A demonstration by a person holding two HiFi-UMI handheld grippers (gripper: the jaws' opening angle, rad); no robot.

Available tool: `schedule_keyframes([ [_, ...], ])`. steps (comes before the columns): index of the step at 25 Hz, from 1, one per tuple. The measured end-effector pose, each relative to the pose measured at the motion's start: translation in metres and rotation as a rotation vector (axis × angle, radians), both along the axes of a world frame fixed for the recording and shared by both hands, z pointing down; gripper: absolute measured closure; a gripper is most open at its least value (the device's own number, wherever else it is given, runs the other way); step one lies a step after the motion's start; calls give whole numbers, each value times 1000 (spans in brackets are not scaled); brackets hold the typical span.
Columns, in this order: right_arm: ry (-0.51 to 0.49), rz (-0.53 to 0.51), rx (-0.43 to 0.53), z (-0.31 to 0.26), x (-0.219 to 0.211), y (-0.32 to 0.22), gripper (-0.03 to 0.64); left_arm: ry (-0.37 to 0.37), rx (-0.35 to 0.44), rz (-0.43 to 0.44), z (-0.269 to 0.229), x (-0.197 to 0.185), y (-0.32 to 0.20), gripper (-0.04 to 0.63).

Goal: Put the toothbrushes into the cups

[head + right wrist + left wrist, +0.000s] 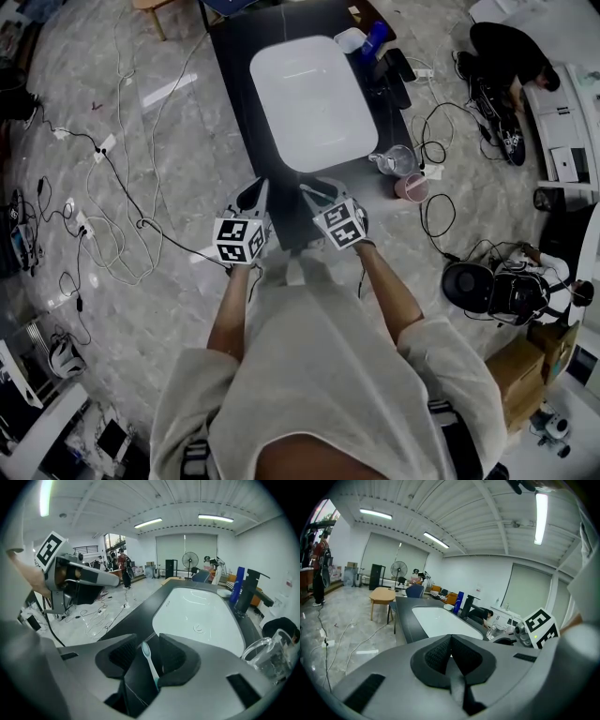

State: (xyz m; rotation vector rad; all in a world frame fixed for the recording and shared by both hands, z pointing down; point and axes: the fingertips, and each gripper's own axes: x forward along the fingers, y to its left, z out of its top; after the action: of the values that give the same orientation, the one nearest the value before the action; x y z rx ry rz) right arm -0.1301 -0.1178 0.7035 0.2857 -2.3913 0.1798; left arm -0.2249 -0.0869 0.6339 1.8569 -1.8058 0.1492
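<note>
While the person stands at the near end of the dark counter, both tools point toward the white sink set into it. The right hand-held gripper is released: its jaws stand wide apart, and a toothbrush with a pale head and a teal handle lies in the gap between them. Its handle end sits by the right-side pad, and neither pad presses on it. The left hand-held gripper is clenched on nothing, its dark ribbed pads meeting at the middle.

In the head view a clear cup and a pink cup stand close together at the counter's right edge, to the right of the sink's near corner and well apart from both tools. At the sink's far side are a blue bottle, whose label is too small to read, and a black faucet.

The only markings that can be made out are the black-and-white square patterns on the left cube and the right cube; they carry no letters. Cables trail over the marble-patterned floor beside the counter.
</note>
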Motion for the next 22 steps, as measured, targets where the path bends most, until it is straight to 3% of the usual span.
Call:
schedule_keyframes([
  [14, 150, -110, 21, 37, -10, 12, 468, 2, -3, -12, 0, -8, 6, 569],
  [22, 191, -137, 23, 45, -12, 12, 528, 7, -11, -12, 3, -10, 6, 569],
])
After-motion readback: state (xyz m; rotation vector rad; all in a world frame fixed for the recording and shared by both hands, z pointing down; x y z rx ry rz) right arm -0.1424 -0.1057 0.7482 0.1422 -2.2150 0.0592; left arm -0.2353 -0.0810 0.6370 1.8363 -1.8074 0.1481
